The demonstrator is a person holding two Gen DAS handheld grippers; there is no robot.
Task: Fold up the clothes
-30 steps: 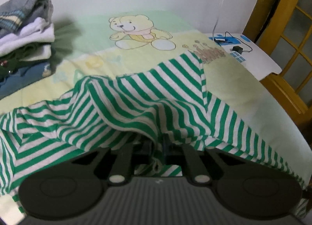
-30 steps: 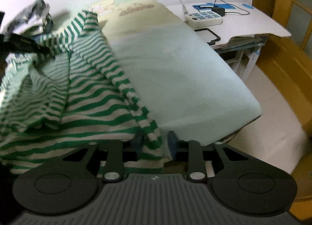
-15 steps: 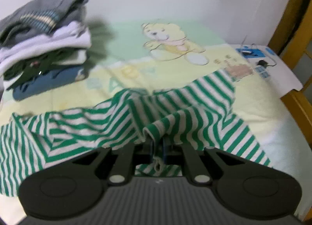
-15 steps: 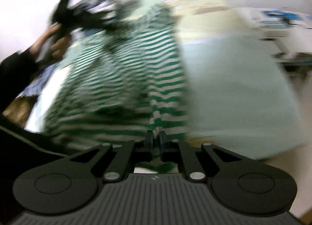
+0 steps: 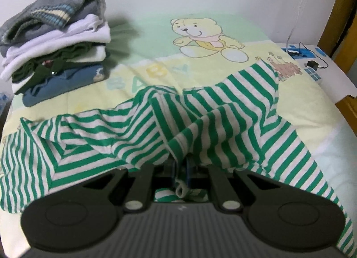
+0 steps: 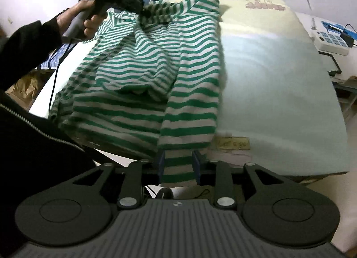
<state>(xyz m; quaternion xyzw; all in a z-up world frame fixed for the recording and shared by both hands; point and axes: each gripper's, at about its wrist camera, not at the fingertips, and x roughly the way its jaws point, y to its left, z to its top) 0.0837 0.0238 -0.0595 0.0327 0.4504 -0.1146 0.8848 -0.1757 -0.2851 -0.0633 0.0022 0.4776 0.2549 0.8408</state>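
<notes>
Bed (image 6: 279, 92) with a bear-print blanket carries the striped shirt (image 6: 156, 74). Nearest, the right tool (image 6: 177, 166) has just been opening, the hem loose between its jaws. Farther off, the left tool (image 5: 181, 165) is clamped on a bunched edge. Laying-out is judged under way; re-gripping is needed next. Folded stack (image 5: 55, 41) is seen beyond.

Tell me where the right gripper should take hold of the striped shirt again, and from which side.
Grip the end of the sleeve of the striped shirt, which hangs off the near edge of the bed. Come from the near side, jaws either side of it. The right gripper has just been opening, with that strip between its pads, apparently loose. The left gripper pinches the far part.
</notes>
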